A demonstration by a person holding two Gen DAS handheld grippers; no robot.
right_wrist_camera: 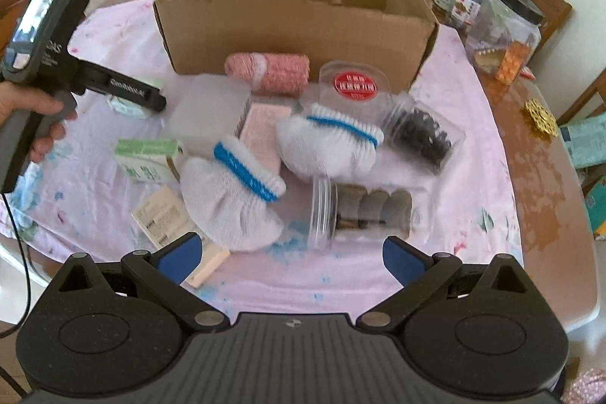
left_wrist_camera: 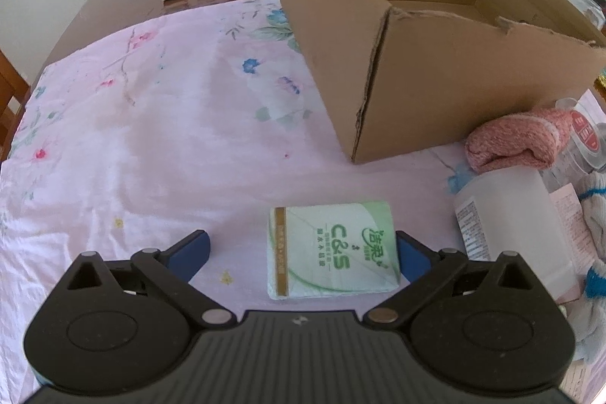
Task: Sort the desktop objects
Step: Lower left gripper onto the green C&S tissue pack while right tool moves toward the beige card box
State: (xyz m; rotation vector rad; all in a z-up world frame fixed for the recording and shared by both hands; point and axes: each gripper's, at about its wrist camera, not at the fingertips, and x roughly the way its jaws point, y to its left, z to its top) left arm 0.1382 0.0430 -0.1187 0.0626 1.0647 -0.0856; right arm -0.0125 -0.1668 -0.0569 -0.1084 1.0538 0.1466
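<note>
The left tool point(left_wrist_camera: 303, 252) is spread wide with the green tissue pack point(left_wrist_camera: 333, 250) lying flat between its fingers, hard against the right-hand one point(left_wrist_camera: 411, 258), so closing may shove it sideways, while the right tool point(right_wrist_camera: 289, 258) hangs released over nearby gloves point(right_wrist_camera: 231, 192).

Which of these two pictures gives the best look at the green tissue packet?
The left wrist view: the green tissue packet lies flat, label readable, between the open left tongs. In the right wrist view it is blurred and mostly hidden behind those tongs.
</note>
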